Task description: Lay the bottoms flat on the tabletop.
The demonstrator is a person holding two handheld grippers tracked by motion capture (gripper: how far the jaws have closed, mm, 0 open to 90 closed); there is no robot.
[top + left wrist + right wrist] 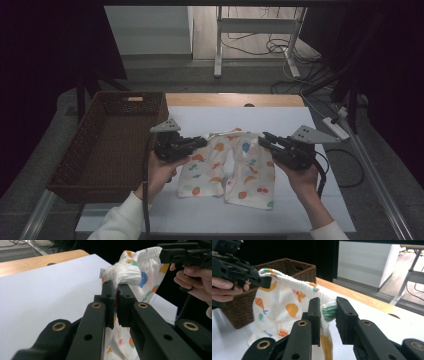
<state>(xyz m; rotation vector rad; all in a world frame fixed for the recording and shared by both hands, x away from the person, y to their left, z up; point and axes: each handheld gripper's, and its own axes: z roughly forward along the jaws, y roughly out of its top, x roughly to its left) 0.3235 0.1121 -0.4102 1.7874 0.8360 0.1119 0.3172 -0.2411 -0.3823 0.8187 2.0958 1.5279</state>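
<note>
A small pair of white pants (235, 165) printed with coloured fruit is stretched by its waistband between both grippers above the white sheet (280, 205). My left gripper (202, 141) is shut on the left end of the elastic waistband (125, 273), its jaws pinching bunched fabric (116, 290). My right gripper (263, 138) is shut on the other end, with a green-printed fold of waistband (329, 311) between its jaws. The two legs hang down toward the near side. In each gripper view the other gripper (182, 253) (239, 270) shows beyond the pants (282, 307), with a hand on it.
An empty brown woven basket (110, 145) stands at the left of the sheet, also seen behind the pants (294, 267). The wooden table edge (235, 99) runs along the far side. A white power strip (336, 127) and cables lie to the right.
</note>
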